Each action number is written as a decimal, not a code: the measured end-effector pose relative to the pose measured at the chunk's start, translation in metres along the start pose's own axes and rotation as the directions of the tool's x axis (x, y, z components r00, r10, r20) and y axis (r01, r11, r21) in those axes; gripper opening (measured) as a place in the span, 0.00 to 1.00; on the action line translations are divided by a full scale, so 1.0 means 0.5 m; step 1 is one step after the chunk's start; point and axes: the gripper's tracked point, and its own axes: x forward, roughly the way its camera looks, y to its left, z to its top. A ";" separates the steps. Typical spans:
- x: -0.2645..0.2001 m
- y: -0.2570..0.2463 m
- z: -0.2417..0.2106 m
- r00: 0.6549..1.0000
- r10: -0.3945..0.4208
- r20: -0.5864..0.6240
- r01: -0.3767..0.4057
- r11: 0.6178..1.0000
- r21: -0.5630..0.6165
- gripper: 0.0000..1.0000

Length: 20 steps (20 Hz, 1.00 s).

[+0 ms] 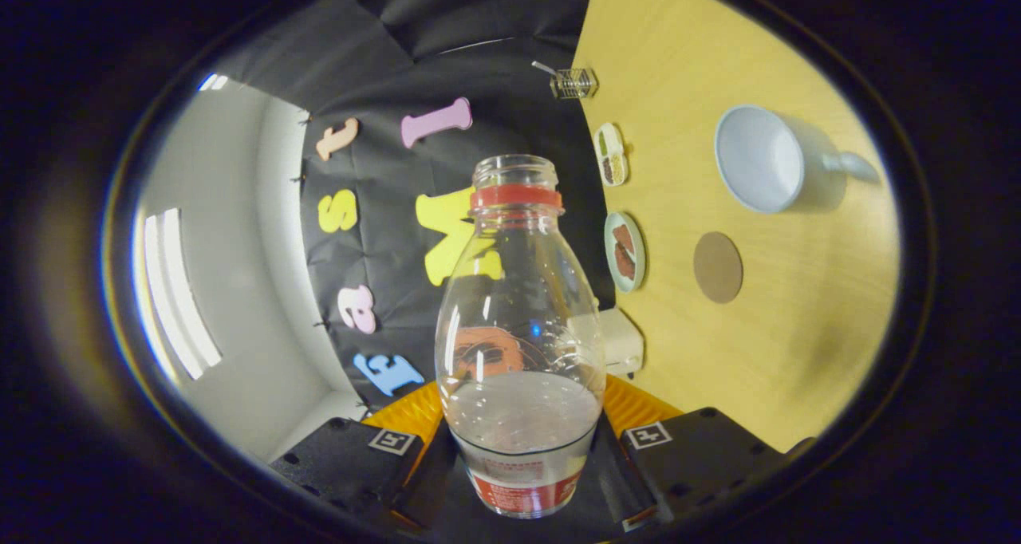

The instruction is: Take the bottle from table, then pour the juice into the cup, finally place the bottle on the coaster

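While the gripper [520, 448] clamps it, the bottle [518, 329] tilts — uncapped.

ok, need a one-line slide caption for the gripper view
Gripper shut on an open bottle, tilted on its side, with cup and coaster beyond on the table.

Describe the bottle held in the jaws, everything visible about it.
The bottle is clear plastic, bulbous, narrowing to a threaded open neck with a red ring and no cap. A red-and-white label wraps its base. A little clear liquid sits near the base. The gripper holds it, jaws pressing its lower body on both sides. It is lifted, the view rolled so the wooden table appears beside it.
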 end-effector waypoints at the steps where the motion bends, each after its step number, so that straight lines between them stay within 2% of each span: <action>1: -0.001 -0.009 -0.001 1.000 -0.016 -0.005 0.015 0.998 -0.062 0.80; 3: 0.005 -0.041 -0.008 0.997 -0.073 -0.027 0.066 0.977 -0.201 0.80; 5: 0.005 -0.063 -0.013 0.991 -0.127 -0.037 0.108 0.939 -0.327 0.80; 7: 0.011 -0.075 -0.009 0.985 -0.168 -0.040 0.134 0.891 -0.433 0.81; 9: 0.012 -0.071 -0.006 0.980 -0.194 -0.033 0.145 0.825 -0.546 0.81; 11: 0.018 -0.058 -0.002 0.978 -0.207 -0.016 0.143 0.727 -0.671 0.81; 14: 0.025 -0.012 0.001 0.977 -0.213 0.015 0.128 0.529 -0.839 0.81; 15: 0.029 0.002 0.002 0.978 -0.208 0.024 0.123 0.476 -0.871 0.81; 19: 0.059 0.073 0.025 0.985 -0.155 0.071 0.119 0.323 -0.939 0.82; 20: 0.069 0.081 0.040 0.984 -0.150 0.094 0.133 0.272 -0.953 0.82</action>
